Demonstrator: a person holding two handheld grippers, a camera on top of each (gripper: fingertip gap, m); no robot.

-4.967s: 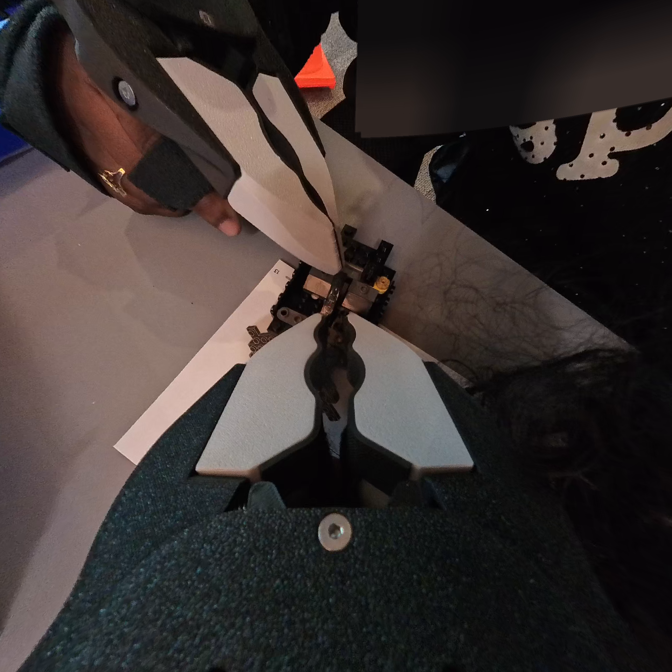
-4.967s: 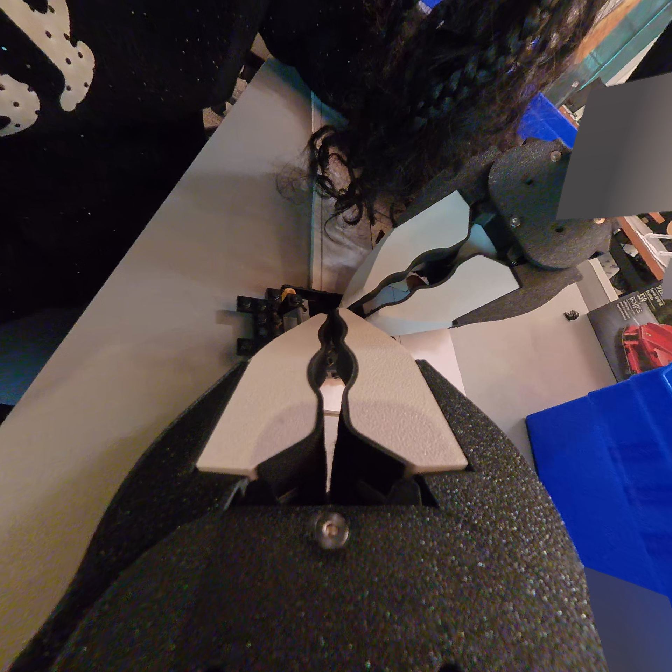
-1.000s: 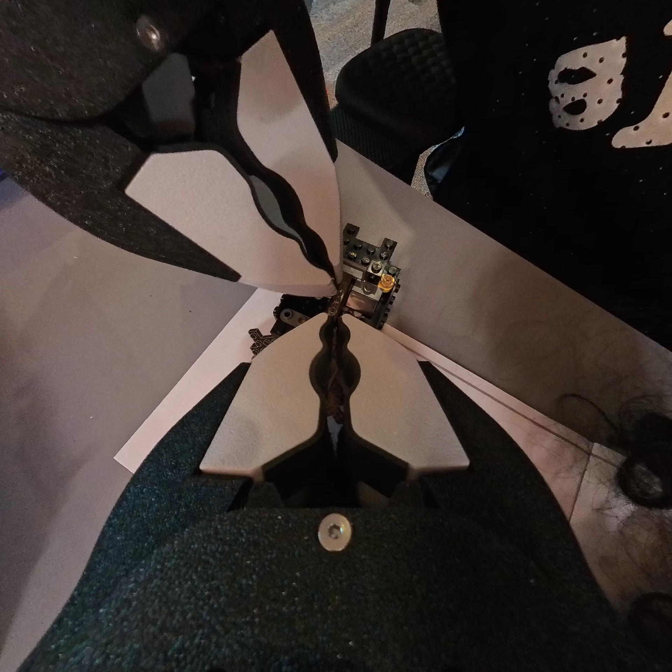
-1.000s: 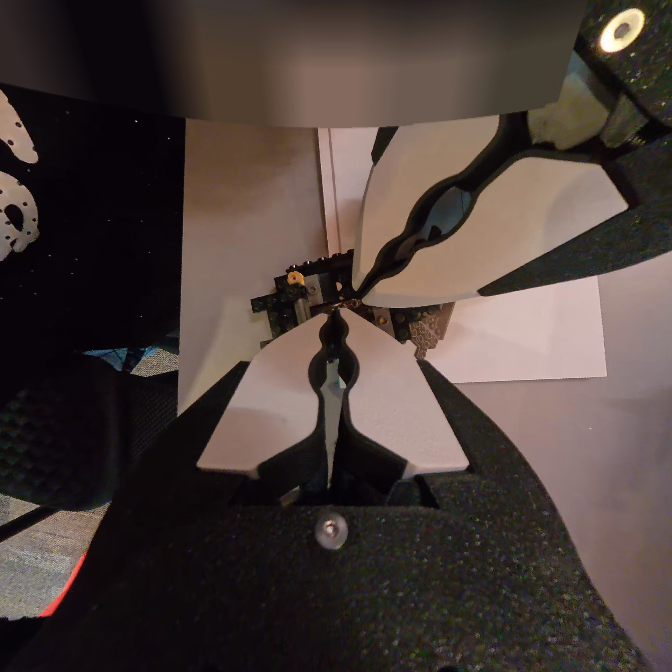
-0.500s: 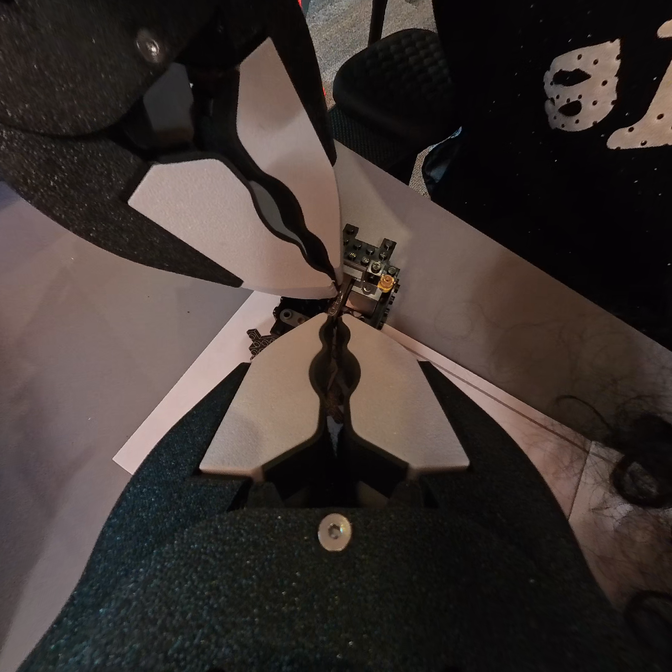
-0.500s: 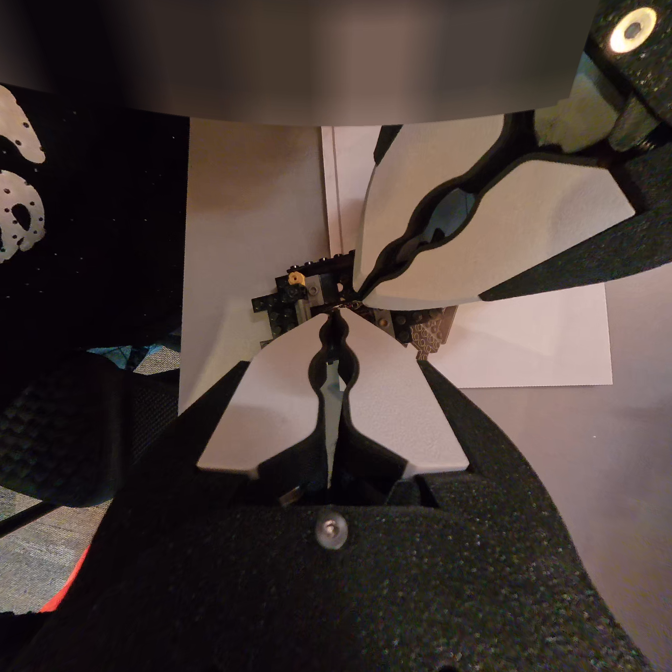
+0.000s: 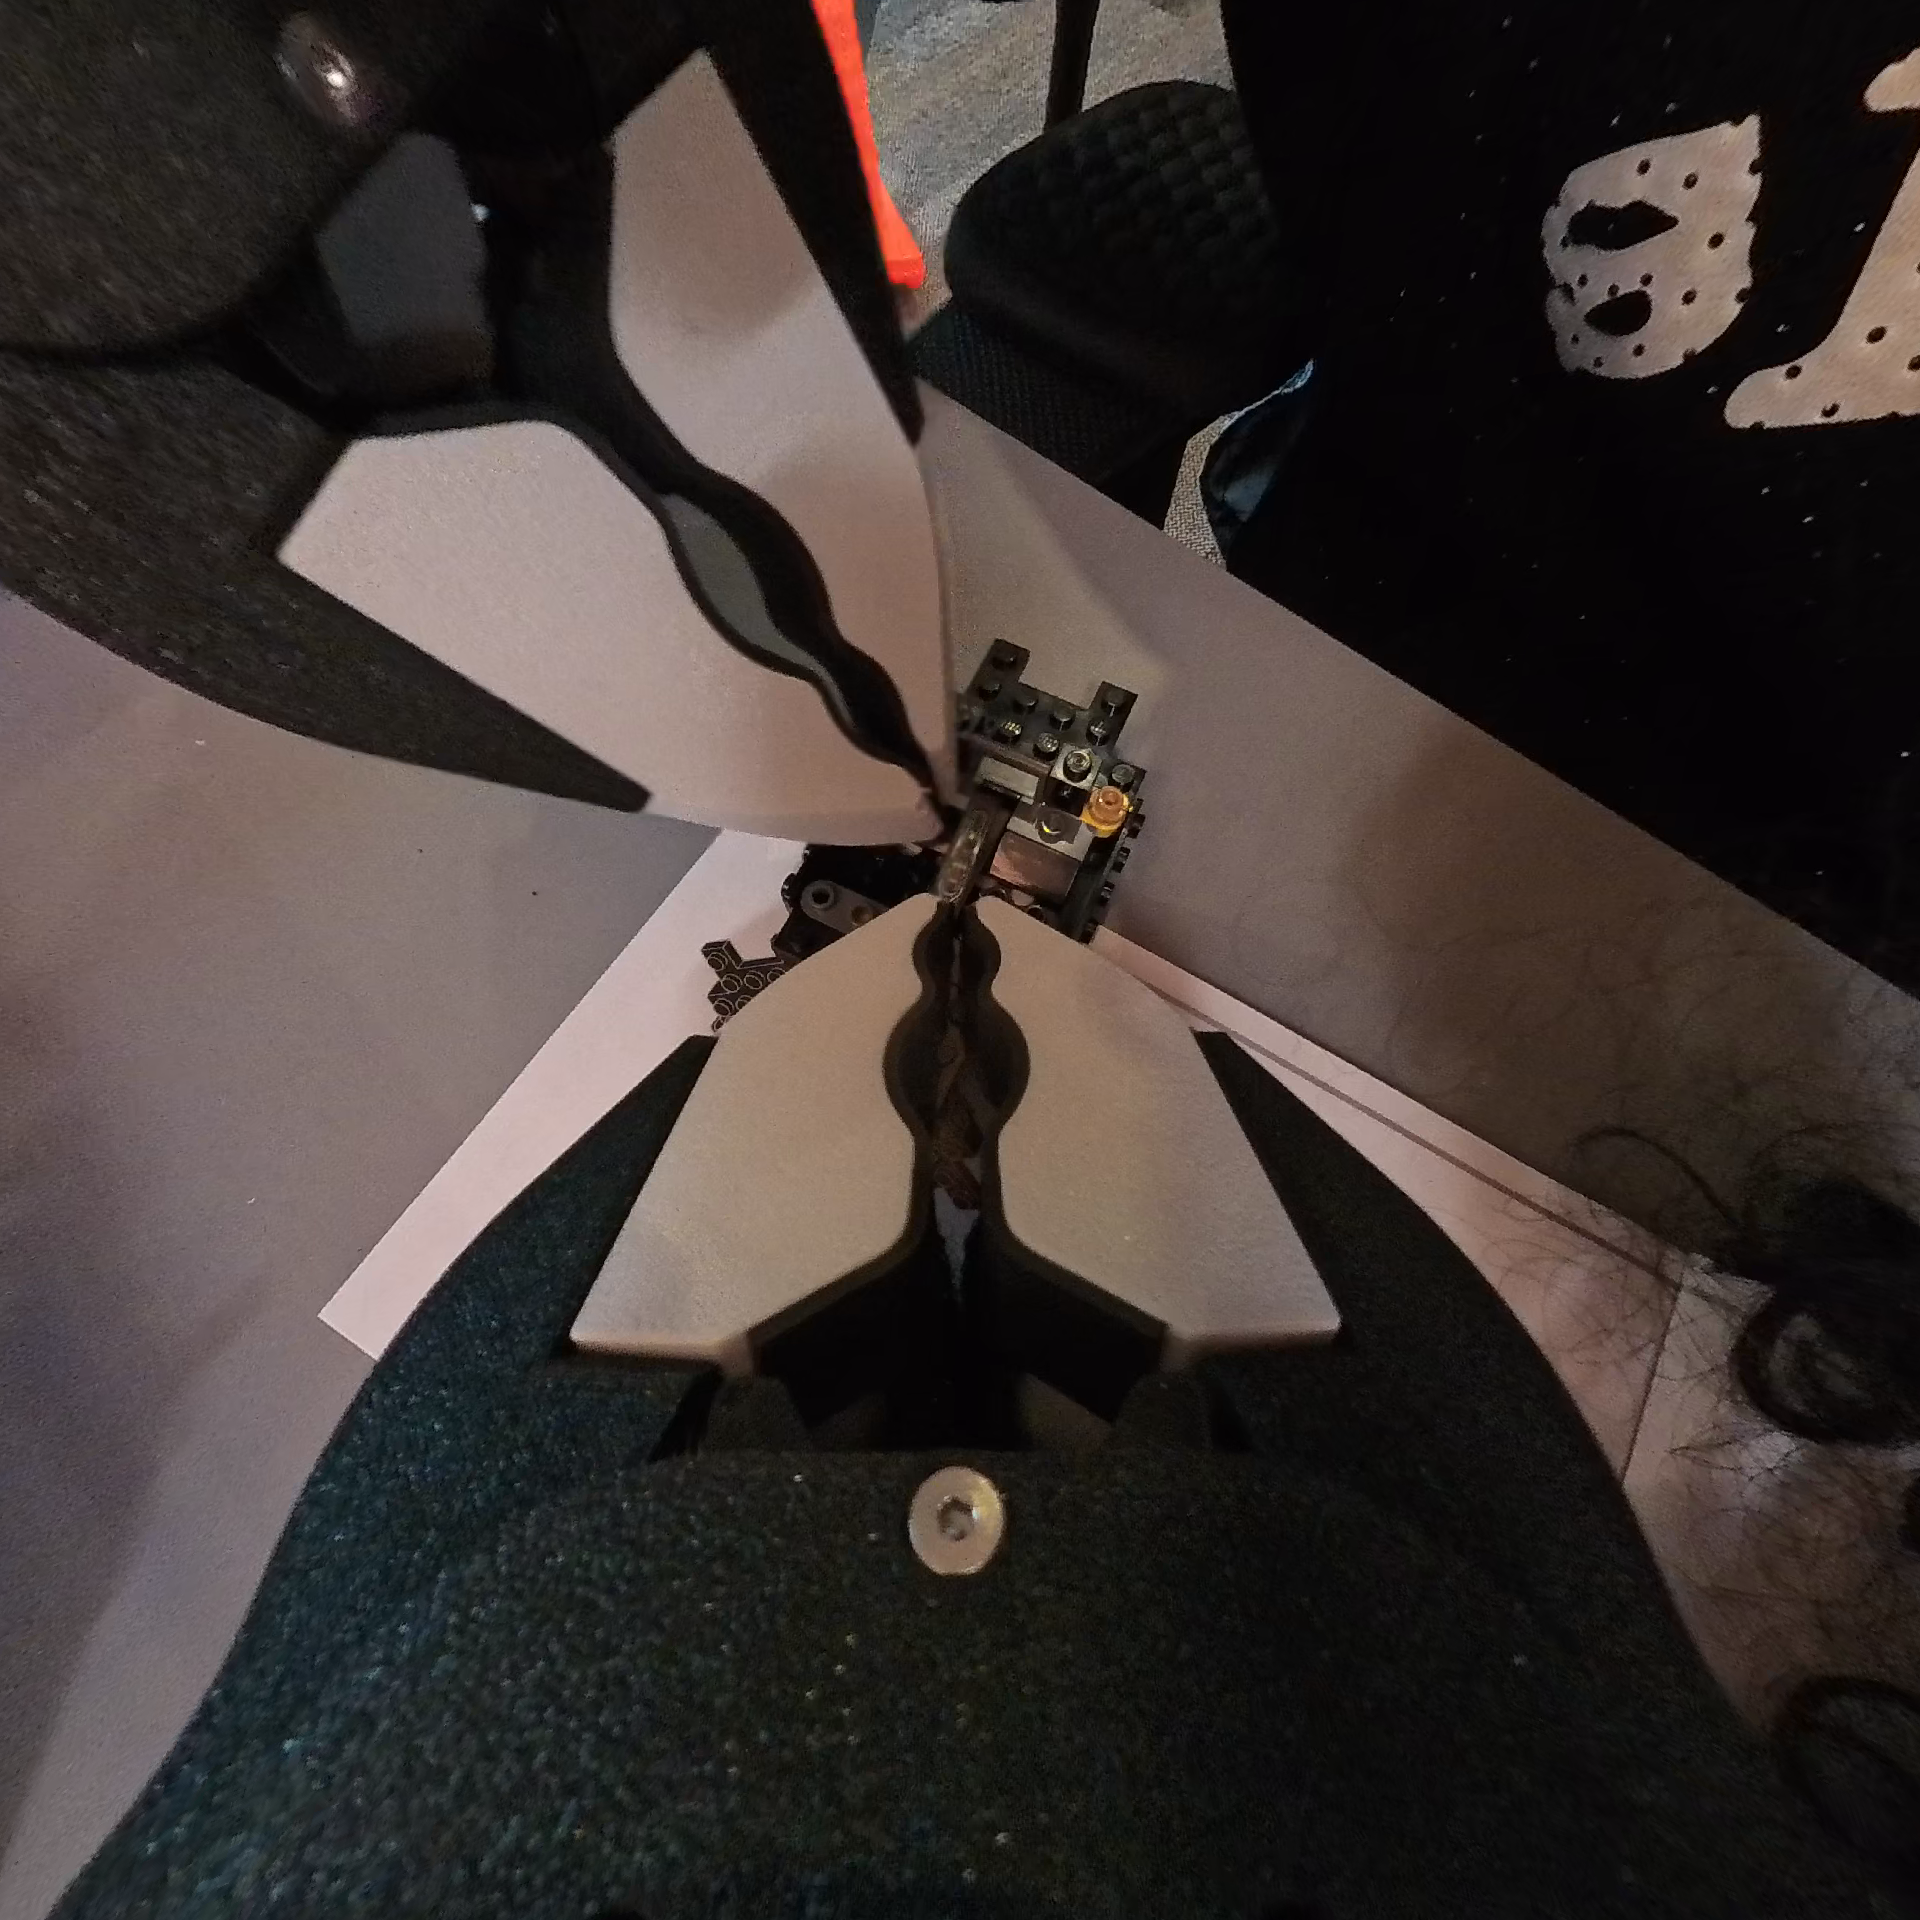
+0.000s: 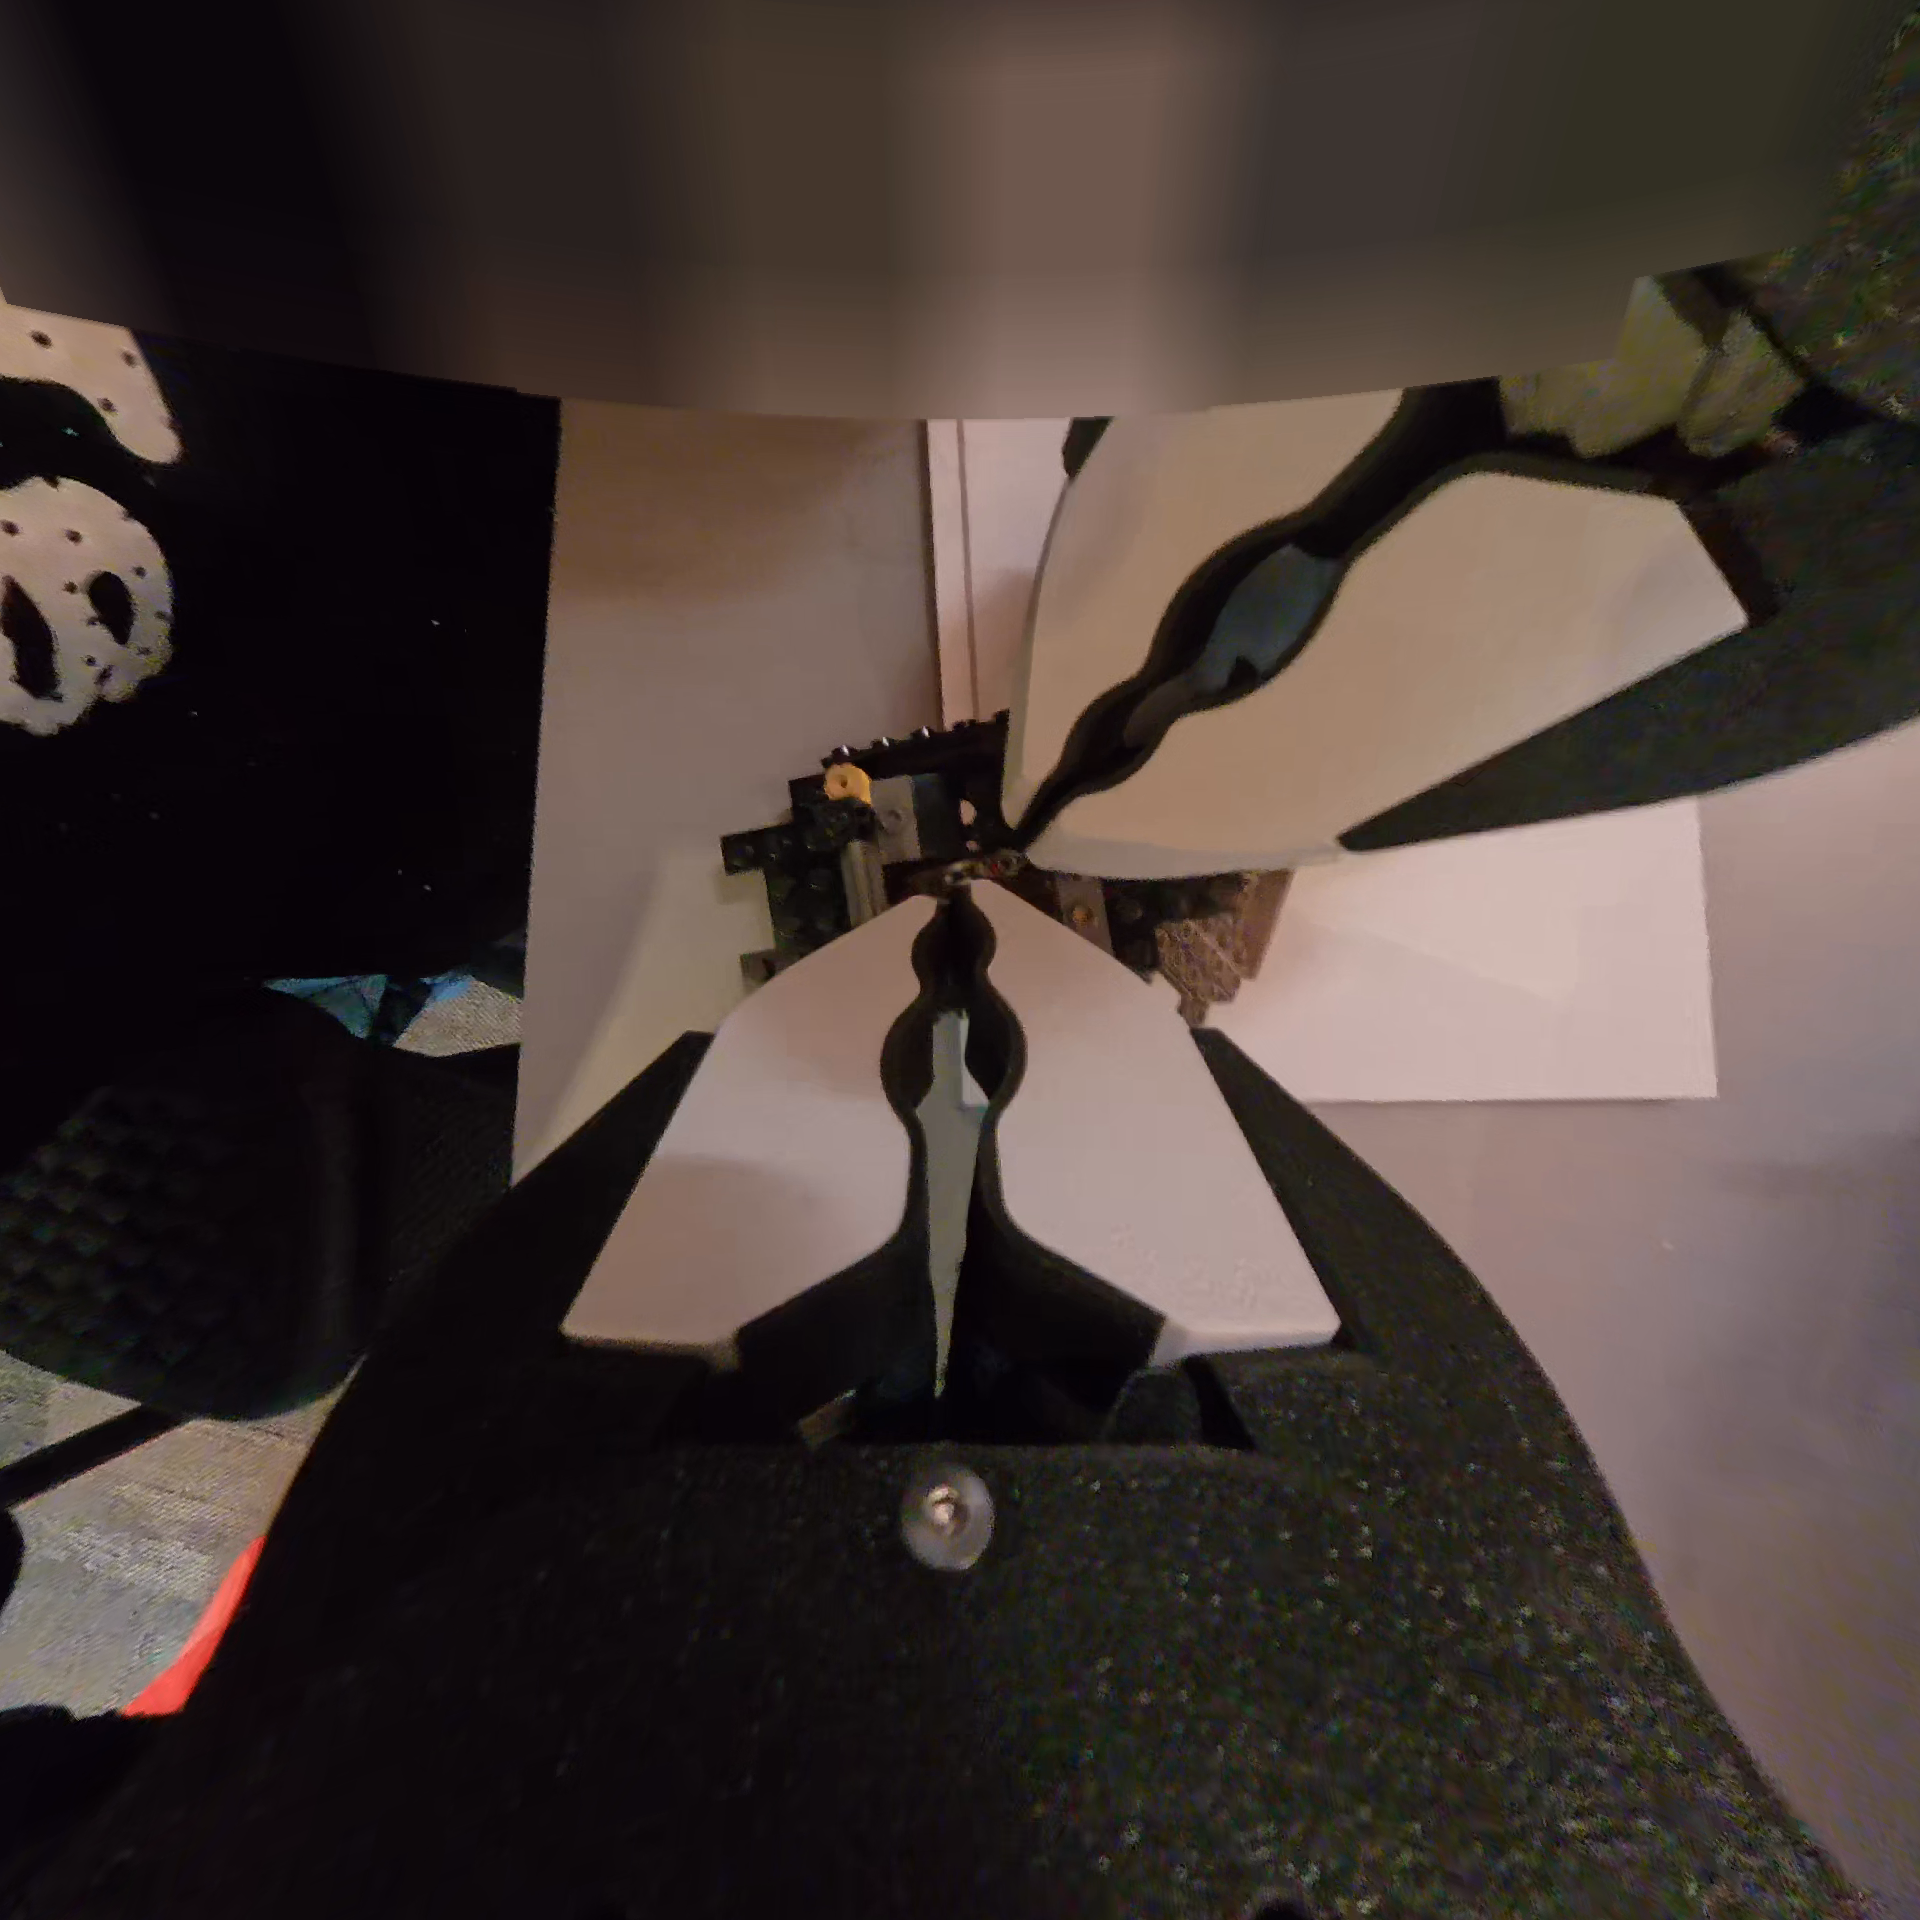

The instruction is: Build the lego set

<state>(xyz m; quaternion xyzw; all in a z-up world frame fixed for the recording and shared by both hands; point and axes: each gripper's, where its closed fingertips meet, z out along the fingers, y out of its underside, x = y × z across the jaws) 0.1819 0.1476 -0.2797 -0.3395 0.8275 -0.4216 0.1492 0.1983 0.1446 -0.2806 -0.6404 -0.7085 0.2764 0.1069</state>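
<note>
Left gripper [image 7: 958,906] still clamped on small dark piece [image 7: 966,857]; right gripper [image 8: 954,902] unchanged.

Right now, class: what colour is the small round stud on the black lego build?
Translucent orange-yellow round stud; clearest in the left wrist view.

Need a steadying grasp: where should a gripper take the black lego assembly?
Probably the forked studded plate at the far end of the black lego assembly, approached from the table-edge side: it is thin, juts out free, and the shut left gripper and right gripper crowd the middle.
</note>
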